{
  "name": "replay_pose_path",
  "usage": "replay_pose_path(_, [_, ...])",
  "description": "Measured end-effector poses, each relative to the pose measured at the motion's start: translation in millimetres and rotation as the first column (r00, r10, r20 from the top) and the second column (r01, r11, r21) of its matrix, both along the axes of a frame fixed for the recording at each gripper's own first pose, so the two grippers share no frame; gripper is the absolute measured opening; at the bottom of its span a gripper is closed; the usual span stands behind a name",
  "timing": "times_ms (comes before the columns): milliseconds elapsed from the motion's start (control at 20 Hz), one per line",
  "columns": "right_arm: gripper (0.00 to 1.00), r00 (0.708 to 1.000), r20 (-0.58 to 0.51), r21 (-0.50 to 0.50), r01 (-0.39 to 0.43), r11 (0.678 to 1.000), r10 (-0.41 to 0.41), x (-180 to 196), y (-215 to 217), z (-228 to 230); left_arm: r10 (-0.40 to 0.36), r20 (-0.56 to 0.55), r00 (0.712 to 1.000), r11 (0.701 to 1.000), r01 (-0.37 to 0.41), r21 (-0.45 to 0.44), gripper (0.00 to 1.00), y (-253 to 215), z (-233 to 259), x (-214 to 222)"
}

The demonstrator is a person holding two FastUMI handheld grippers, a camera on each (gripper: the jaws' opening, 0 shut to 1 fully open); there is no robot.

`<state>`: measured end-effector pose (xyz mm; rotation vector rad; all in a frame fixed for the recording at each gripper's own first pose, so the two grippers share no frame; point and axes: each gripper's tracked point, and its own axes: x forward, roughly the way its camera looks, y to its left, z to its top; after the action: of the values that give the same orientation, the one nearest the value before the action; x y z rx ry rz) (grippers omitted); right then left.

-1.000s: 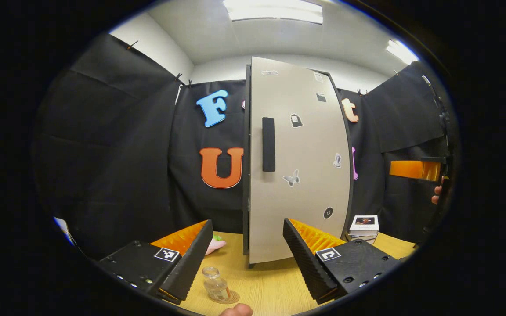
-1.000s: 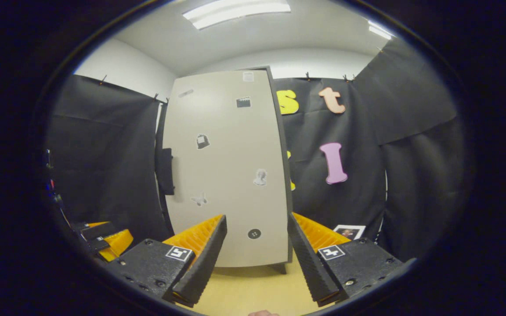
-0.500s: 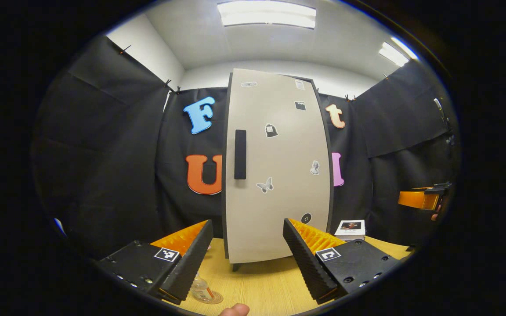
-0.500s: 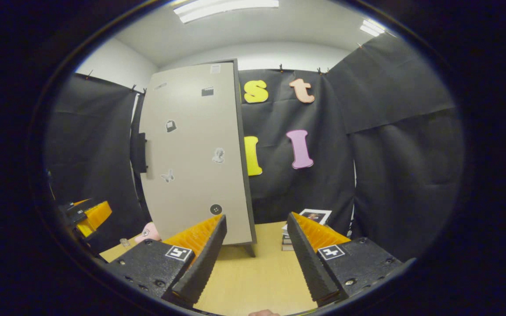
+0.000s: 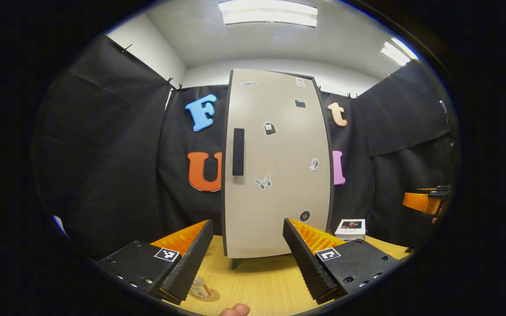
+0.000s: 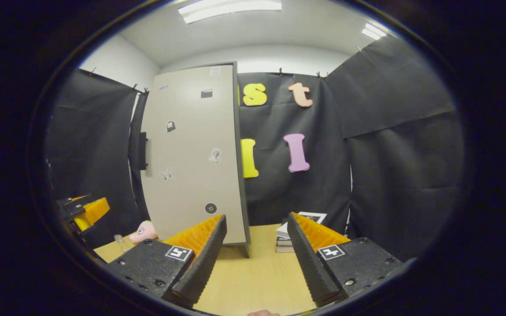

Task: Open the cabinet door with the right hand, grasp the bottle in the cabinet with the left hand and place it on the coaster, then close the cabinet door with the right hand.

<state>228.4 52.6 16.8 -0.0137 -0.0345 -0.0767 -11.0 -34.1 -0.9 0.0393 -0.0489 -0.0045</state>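
Cabinet door (image 5: 277, 166): seen flush with the cabinet front, so it is judged closed; the dark handle (image 5: 238, 151) sits at its left edge.
Bottle (image 5: 198, 289): a small clear bottle is seen on the round coaster (image 5: 211, 295), near left on the counter (image 5: 262, 285), partly hidden behind the left tongs' finger.
Handling: it is judged light, hard, smooth and possibly breakable; a hold around the body below the cap would be suited.
Contents: a little liquid seems to be held; it cannot be told for certain.
Left tongs (image 5: 247, 254): spread wide, nothing held.
Right tongs (image 6: 256, 252): spread wide, nothing held, well clear of the door.
Books (image 6: 294, 235): stacked at the far right.
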Motion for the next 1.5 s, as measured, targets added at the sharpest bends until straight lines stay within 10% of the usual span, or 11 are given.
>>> replay_pose_path(1500, [0.90,0.999,-0.004,0.010,-0.034,0.999,0.034,11.3,19.4,-2.8,-0.034,0.018,0.999,0.999,0.034,0.004,0.97,-6.8,7.7,4.9])
